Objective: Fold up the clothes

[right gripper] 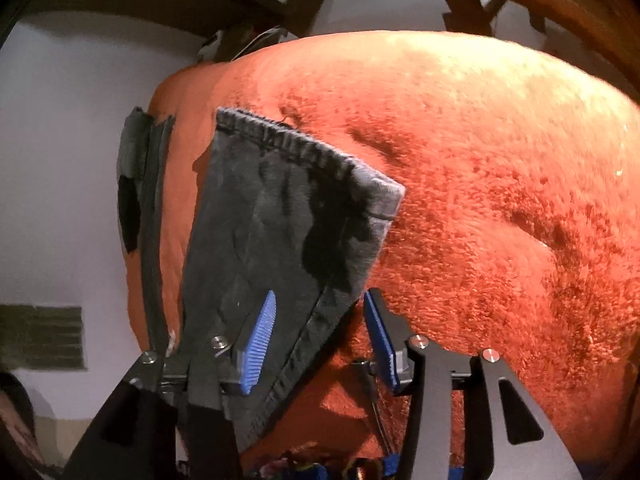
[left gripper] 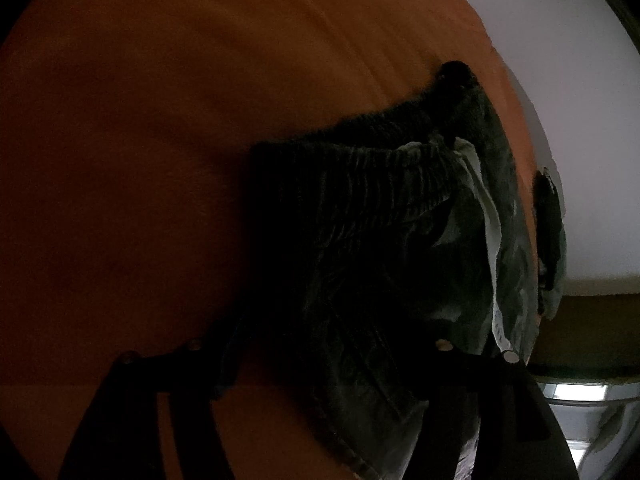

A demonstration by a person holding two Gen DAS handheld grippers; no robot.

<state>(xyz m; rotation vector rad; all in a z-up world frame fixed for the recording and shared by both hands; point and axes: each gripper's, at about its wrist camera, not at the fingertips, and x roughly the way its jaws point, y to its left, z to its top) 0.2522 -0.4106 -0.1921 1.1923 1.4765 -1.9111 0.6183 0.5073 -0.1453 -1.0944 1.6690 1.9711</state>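
an orange fuzzy blanket (right gripper: 500, 184) covers the surface and fills most of both views; in the left wrist view it is dim (left gripper: 160, 140). on it lies a dark grey denim garment (right gripper: 280, 216), its hemmed end pointing toward the far edge of the blanket in the right wrist view, its side close to the blanket's left edge. in the left wrist view the same garment (left gripper: 360, 260) is bunched, a ribbed waistband and pale inner lining showing near the blanket's right edge. a second dark piece of cloth (right gripper: 136, 184) hangs over the blanket's left edge.

the right gripper (right gripper: 320, 340) has its blue-padded jaws set apart; the denim's seamed edge lies between them, over the left pad, and the right pad is clear of it. the left gripper (left gripper: 320, 364) is very dark; the denim drapes across it, and i cannot tell whether its jaws are closed.
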